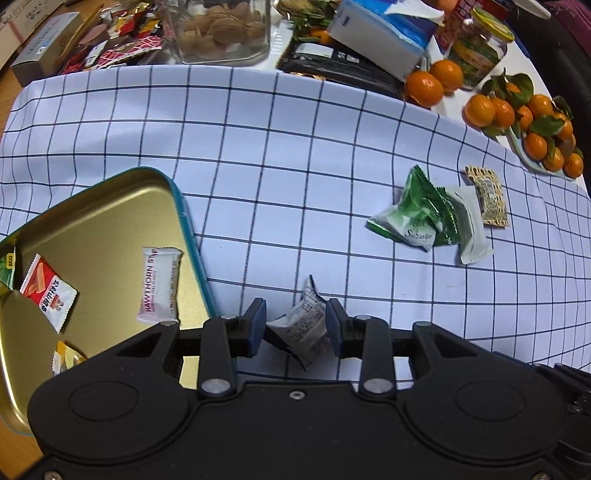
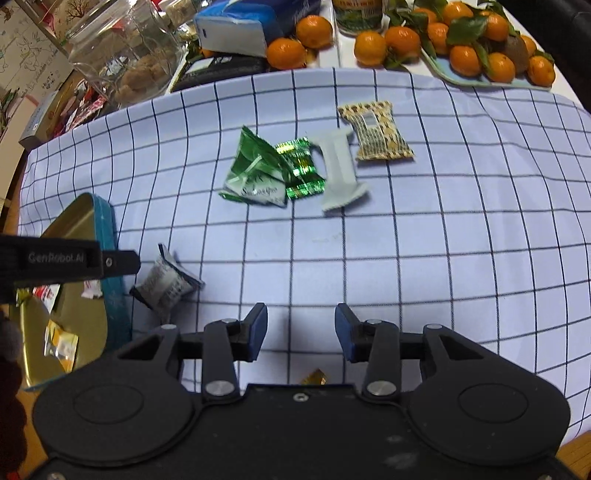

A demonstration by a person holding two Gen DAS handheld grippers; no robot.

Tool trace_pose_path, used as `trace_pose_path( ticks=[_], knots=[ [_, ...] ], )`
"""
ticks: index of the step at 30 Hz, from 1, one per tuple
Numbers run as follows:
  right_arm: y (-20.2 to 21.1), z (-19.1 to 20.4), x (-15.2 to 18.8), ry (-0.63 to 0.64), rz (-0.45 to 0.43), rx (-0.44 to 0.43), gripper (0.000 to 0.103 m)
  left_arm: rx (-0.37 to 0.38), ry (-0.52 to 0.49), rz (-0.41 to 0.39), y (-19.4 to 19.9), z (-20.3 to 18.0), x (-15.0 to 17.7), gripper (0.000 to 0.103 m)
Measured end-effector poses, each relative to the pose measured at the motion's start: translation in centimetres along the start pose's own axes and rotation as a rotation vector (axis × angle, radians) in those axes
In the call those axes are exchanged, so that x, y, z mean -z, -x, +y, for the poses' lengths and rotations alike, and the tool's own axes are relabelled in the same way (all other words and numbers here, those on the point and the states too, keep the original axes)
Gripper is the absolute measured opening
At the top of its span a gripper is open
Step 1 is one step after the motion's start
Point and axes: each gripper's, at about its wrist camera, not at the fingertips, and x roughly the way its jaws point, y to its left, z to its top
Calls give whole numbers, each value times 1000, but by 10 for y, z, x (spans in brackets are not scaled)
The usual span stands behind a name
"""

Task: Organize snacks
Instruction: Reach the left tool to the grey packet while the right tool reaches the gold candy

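My left gripper [image 1: 295,325] is shut on a small grey-white snack packet [image 1: 304,328], just right of the open gold tin [image 1: 110,206] with a teal rim. In the tin lie a white Hawthorn packet [image 1: 159,286], a red-and-white packet [image 1: 48,293] and a yellow one [image 1: 66,360]. The held packet [image 2: 164,284] and the left gripper's finger [image 2: 118,263] show in the right wrist view beside the tin [image 2: 110,295]. My right gripper [image 2: 301,332] is open and empty above the checked cloth. Ahead lie green packets [image 2: 258,173], a white packet [image 2: 341,173] and a brown patterned packet [image 2: 376,133].
The checked cloth [image 1: 277,166] covers the table. At the back stand a glass jar of walnuts [image 1: 218,29], a tissue pack [image 1: 384,33], a lidded jar [image 1: 480,48], loose mandarins [image 1: 436,81] and a plate of mandarins [image 2: 491,48]. Boxes and wrappers [image 1: 92,40] crowd the back left.
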Motion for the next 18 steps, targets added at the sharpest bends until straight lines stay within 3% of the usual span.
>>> trace_pose_path(
  ticks=[12, 18],
  knots=[
    [-2, 4, 15, 174, 107, -35, 47, 21, -5, 18, -5, -6, 0, 44],
    [-12, 17, 31, 300, 145, 1, 43, 33, 25, 14, -2, 2, -4, 44]
  ],
)
